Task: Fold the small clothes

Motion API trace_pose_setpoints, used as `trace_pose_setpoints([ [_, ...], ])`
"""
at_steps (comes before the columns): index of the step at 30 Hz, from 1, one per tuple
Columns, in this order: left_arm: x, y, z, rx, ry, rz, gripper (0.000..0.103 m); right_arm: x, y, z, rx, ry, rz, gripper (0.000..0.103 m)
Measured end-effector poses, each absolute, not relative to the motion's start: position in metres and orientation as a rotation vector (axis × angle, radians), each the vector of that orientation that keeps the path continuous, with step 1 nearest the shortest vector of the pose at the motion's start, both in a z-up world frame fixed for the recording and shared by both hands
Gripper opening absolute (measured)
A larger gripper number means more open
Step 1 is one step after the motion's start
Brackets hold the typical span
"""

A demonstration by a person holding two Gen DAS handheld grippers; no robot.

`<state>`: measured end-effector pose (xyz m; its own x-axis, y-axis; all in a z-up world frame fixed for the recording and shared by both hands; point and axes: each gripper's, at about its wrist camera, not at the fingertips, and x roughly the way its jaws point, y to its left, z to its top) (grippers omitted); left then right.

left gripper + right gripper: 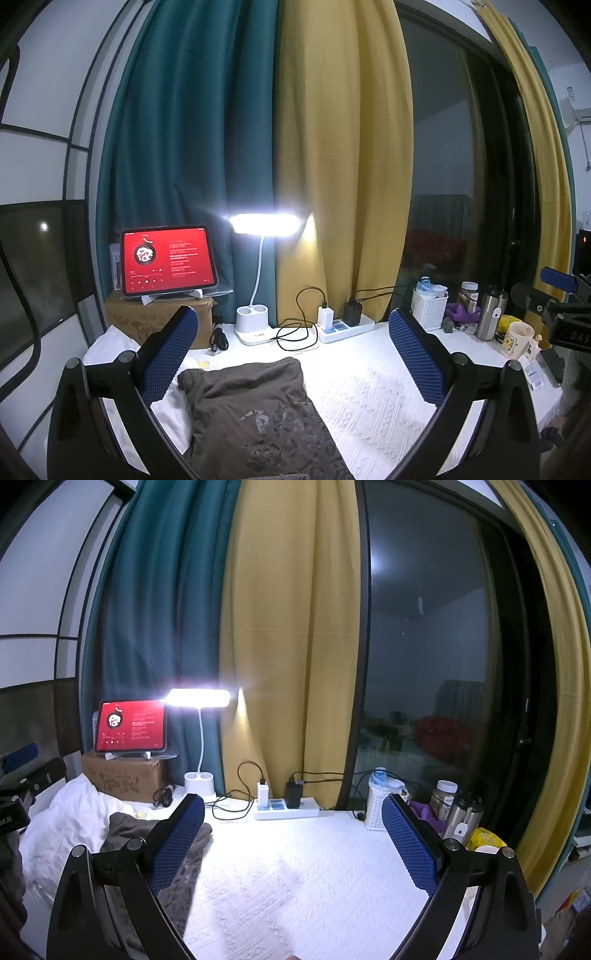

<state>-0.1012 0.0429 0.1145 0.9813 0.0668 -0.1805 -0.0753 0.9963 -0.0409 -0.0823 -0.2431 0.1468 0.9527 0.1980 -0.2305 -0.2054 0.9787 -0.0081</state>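
A small dark brown garment (255, 413) with a faint print lies folded on the white textured cloth (369, 398). My left gripper (293, 328) is open and empty, held above the garment's far edge, its blue pads either side. In the right wrist view the garment (184, 878) lies at the lower left, partly behind the left pad. My right gripper (293, 812) is open and empty over bare white cloth (295, 878), to the right of the garment. The right gripper also shows at the far right of the left wrist view (557, 295).
At the back stand a lit desk lamp (264, 223), a red-screened tablet (168, 260) on a cardboard box (159, 321), a power strip (345, 326) with chargers and cables, a white basket (428, 306), jar, steel flask (489, 312) and mug (515, 339). Curtains and a dark window are behind.
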Motion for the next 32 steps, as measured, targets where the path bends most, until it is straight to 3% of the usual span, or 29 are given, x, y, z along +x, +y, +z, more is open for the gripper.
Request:
trace_pose_setpoints([
  [32,-0.0982,0.0414,0.1092,-0.054,0.196,0.061,0.102,-0.0768,-0.2405,0.1413,-0.039,0.252,0.207,0.097],
])
